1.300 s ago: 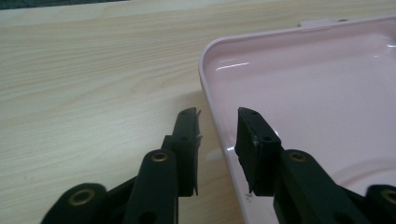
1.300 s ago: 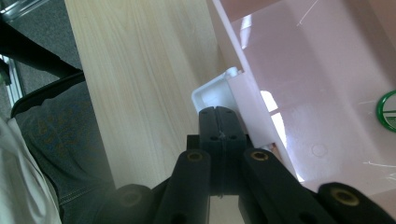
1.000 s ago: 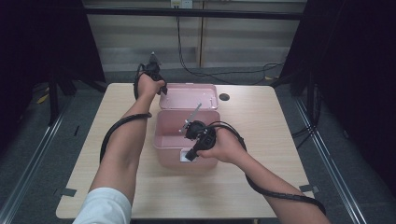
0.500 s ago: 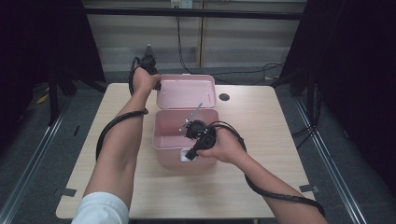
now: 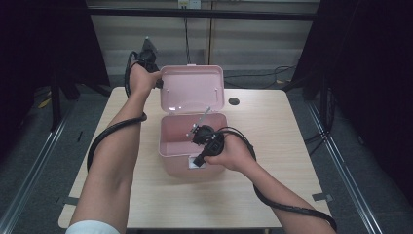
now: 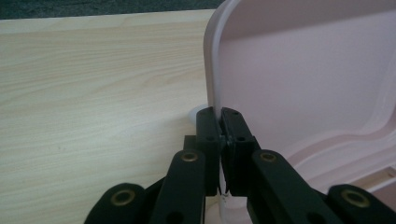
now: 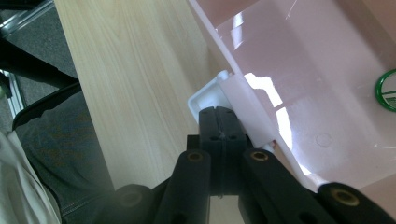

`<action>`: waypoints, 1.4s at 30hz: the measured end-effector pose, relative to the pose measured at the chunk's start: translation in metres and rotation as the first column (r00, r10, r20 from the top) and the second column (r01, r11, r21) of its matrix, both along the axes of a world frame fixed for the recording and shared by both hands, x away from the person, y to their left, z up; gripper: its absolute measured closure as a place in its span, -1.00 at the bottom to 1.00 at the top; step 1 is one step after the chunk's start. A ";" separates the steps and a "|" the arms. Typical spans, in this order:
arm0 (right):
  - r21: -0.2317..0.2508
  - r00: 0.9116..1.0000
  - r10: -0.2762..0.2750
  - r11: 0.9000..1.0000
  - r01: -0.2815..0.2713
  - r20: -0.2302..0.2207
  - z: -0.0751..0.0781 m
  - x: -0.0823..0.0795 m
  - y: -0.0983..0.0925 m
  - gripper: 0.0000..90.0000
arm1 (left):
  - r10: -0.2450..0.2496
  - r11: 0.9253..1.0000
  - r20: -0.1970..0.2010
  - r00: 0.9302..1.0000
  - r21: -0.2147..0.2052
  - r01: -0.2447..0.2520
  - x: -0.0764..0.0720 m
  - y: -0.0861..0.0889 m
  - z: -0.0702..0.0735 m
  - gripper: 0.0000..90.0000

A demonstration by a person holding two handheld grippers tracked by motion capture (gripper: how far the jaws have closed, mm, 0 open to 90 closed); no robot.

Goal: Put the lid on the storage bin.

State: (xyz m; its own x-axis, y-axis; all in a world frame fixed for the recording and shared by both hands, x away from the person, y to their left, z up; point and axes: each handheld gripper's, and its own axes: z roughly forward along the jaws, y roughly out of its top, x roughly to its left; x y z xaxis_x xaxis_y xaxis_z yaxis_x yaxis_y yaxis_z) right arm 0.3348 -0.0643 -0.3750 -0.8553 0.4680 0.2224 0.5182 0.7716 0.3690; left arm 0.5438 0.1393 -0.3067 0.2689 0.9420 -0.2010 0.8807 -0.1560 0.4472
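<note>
Pinching the pink box's lid (image 5: 191,89) edge, the left tool (image 6: 220,122) suits stiff, light plastic; right tool (image 7: 219,122) clamps the latch (image 7: 211,95)

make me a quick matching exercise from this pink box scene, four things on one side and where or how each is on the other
Things:
1. lid
2. left claw
3. right claw
4. green ring

States:
a. lies inside the box
b. stands raised open
c. shut on the lid's edge
d. shut on the white latch at the box's front wall

Pairs: 1-b, 2-c, 3-d, 4-a
</note>
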 end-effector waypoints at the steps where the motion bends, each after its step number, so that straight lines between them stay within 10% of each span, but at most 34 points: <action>1: 0.000 1.000 -0.003 1.000 0.003 -0.001 0.000 0.000 0.000 1.00 | -0.002 1.000 0.001 1.000 -0.003 0.002 -0.001 0.000 0.001 0.93; 42: -0.039 0.999 -0.049 0.998 0.049 -0.003 0.002 0.002 0.007 1.00 | -0.070 0.998 0.092 0.993 0.011 0.069 -0.050 0.008 0.027 0.95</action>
State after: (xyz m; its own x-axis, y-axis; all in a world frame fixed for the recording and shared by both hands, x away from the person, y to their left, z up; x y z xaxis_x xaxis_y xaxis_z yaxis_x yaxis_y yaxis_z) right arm 0.3370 -0.0574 -0.3725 -0.8300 0.5180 0.2068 0.5574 0.7588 0.3370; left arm 0.4939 0.1477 -0.2793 0.3510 0.9217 -0.1650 0.8224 -0.2192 0.5250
